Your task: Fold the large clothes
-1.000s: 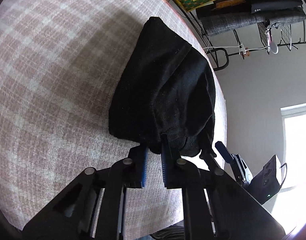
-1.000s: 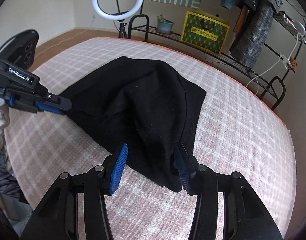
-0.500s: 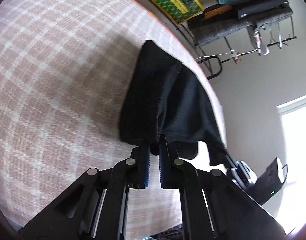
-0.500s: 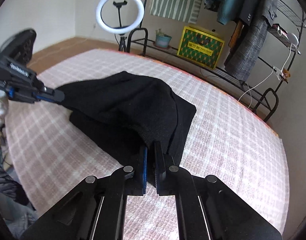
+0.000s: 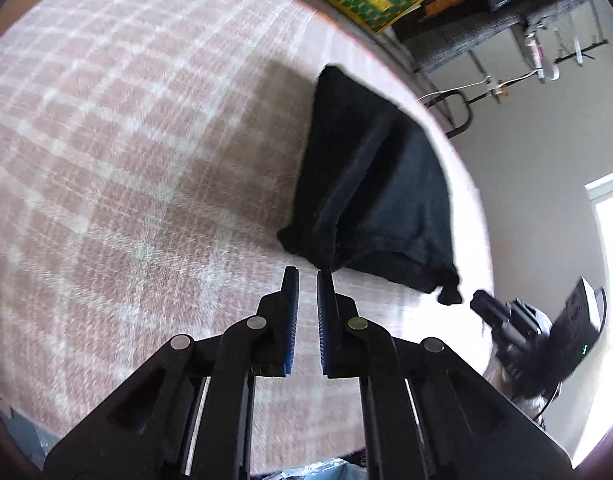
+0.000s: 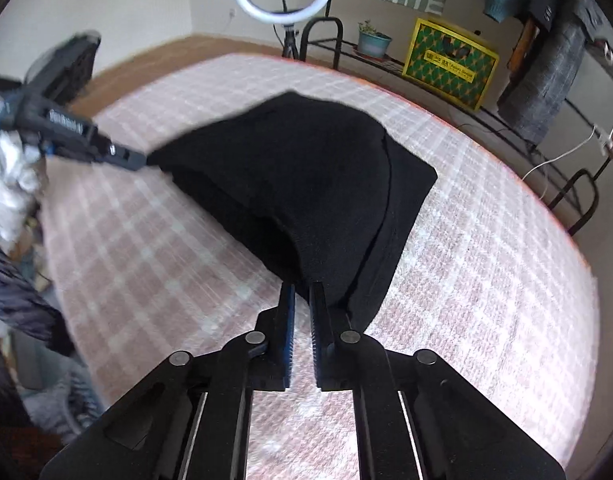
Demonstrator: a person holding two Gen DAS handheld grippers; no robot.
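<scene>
Black knit garment (image 6: 306, 184), large and soft, lies partly folded on the pink-and-white checked bed cover (image 6: 486, 264); its near edge is raised off the cover, its far portion rests flat.

Placement, judged: the garment is held at two near corners so that the raised edge stays taut between both hands. That would let the layer be carried over the rest in one even fold without bunching.

Left gripper (image 5: 307, 280): jaws drawn nearly together, a thin pinch of the black cloth's near corner caught at the tips. In the right wrist view the same gripper (image 6: 140, 159) meets the garment's left corner, cloth stretched toward it.

Right gripper (image 6: 301, 292): jaws narrow, now easing apart by a trace; the garment's hem sits between the pads and appears gripped. In the left wrist view its tip (image 5: 480, 302) is just beside the cloth's far corner; contact is too blurred to confirm there.
</scene>
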